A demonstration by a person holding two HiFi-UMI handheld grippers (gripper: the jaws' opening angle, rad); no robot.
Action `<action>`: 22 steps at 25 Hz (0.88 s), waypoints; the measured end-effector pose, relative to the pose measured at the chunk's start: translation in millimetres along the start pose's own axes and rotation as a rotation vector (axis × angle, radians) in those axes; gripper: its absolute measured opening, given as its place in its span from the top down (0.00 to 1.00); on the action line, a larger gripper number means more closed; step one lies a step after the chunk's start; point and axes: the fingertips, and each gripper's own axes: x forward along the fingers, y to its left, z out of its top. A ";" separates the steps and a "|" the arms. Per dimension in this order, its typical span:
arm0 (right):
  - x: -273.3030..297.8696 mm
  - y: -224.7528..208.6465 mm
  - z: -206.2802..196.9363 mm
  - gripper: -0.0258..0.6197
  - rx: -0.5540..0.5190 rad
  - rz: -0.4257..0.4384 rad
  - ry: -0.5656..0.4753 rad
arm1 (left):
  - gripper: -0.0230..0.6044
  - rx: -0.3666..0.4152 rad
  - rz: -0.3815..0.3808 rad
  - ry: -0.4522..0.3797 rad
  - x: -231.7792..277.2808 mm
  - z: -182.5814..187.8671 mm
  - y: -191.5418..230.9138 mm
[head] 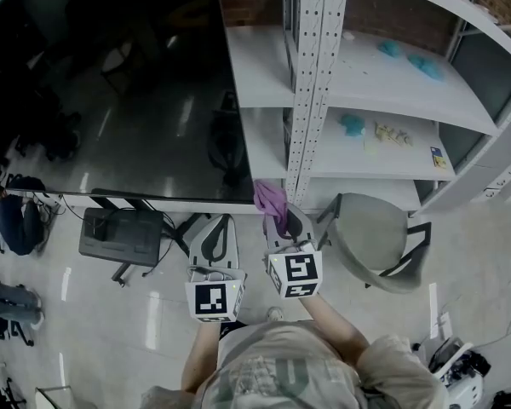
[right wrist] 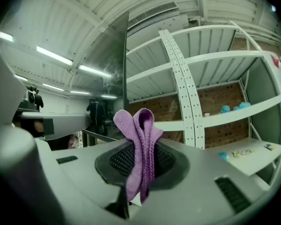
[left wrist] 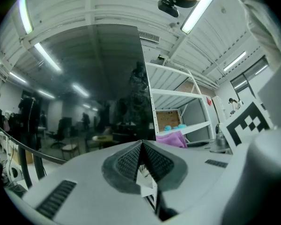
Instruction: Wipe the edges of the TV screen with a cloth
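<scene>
A large dark TV screen (head: 119, 92) filled the far left of the scene, its glossy face reflecting ceiling lights and office furniture. Just to its right stood a white metal shelving unit (head: 358, 83) with a perforated upright post (head: 311, 83) close to the screen's right edge. In the head view a grey chair (head: 370, 241) sat on the pale floor at the right, near the foot of the shelves. A dark flat box (head: 119, 233) lay on the floor at the left, below the screen's bottom edge.

A person in a light shirt (head: 272, 373) stood at the near edge, holding both grippers side by side and pointing away. The right gripper (head: 283, 220) had its claw clamped narrowly on a purple cloth (head: 271, 198). In the right gripper view the cloth (right wrist: 140, 130) was folded into a loop that rose above the pads of that gripper (right wrist: 141, 149) and hung down between them. The cloth sat at the screen's lower right corner, beside the post; whether it touched the screen could not be told. The left gripper (head: 215, 237) was just left of it and a little nearer. Its claw (left wrist: 141, 158) was closed, the pads meeting with nothing between them.

Small teal things (head: 422, 62) lay on the far shelves.
</scene>
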 end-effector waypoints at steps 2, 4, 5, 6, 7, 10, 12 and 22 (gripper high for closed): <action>2.9 9.2 -3.4 0.88 -0.001 0.029 0.016 | 0.94 0.001 -0.002 -0.003 -1.0 -0.1 -1.2; 4.8 15.7 -5.0 0.88 -0.004 0.045 0.022 | 0.94 0.001 0.002 -0.006 -1.9 1.3 -0.3; 5.3 17.8 -5.4 0.88 -0.003 0.050 0.022 | 0.94 0.001 0.005 -0.007 -2.5 2.4 0.8; 5.7 19.4 -5.5 0.88 -0.002 0.053 0.023 | 0.94 0.000 0.008 -0.007 -3.1 3.0 2.2; 6.0 20.5 -5.2 0.88 0.000 0.056 0.024 | 0.94 0.001 0.012 -0.010 -3.5 3.0 3.9; 6.6 22.8 0.3 0.88 0.003 0.064 0.014 | 0.94 0.000 0.017 -0.017 -3.0 4.6 9.0; 6.0 24.7 9.2 0.88 0.000 0.071 -0.011 | 0.94 0.004 0.011 -0.021 -1.7 9.1 9.5; 2.0 33.1 71.4 0.88 -0.019 0.124 -0.146 | 0.94 -0.048 -0.028 0.060 18.1 20.6 2.5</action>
